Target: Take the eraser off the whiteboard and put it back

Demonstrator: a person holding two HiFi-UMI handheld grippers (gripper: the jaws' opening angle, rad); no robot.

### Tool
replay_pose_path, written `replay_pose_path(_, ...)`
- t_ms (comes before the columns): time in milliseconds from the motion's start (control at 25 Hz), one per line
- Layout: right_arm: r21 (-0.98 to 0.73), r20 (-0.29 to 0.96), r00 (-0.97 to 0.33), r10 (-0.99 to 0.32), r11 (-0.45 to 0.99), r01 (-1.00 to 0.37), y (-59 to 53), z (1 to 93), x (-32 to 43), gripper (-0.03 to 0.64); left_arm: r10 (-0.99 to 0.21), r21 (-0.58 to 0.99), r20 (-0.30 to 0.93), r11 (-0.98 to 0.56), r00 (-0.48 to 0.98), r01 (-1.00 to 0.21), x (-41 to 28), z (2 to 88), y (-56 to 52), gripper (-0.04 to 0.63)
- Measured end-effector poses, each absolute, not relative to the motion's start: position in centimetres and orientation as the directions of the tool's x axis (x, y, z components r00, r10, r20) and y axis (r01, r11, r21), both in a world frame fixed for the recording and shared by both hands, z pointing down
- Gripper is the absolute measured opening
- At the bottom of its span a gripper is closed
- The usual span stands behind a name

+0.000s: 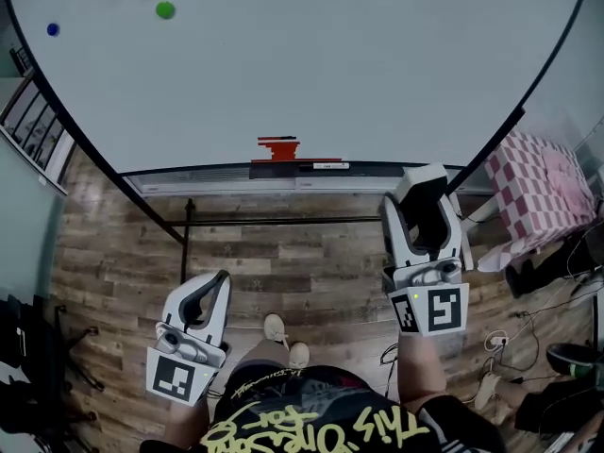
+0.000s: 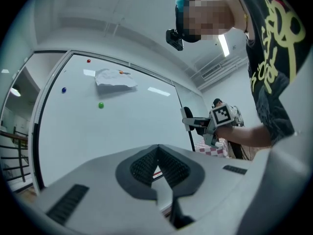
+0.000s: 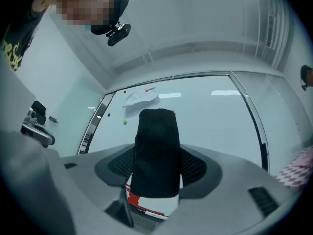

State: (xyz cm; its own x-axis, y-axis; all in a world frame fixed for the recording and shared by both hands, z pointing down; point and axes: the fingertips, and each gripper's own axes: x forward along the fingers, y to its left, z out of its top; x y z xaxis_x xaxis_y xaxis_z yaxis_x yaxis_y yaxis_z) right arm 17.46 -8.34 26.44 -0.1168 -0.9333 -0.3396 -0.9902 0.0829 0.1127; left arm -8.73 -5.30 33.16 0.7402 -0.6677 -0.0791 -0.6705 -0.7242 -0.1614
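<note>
My right gripper is shut on the eraser, a white block with a black felt face, held in the air in front of the whiteboard's lower right part. In the right gripper view the black felt of the eraser stands upright between the jaws of the right gripper and points at the whiteboard. My left gripper hangs lower at the left over the floor. The left gripper has its pads together with nothing between them. The whiteboard fills the upper head view.
On the board's tray sit a red object and a marker. A green magnet, a blue magnet and a pinned paper are on the board. A pink checked cloth lies right; cables trail on the wooden floor.
</note>
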Motion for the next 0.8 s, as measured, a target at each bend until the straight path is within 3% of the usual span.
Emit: replay_pose_path(800, 0.146, -0.322, -0.128, -0.938, 0.085, -0.986, -20.2, 25.5, 17.8, 0.261, -0.786, -0.156, -0.048, -0.604, 0.617, -0.781, -14.5, 33.4, -7.2, 0.006)
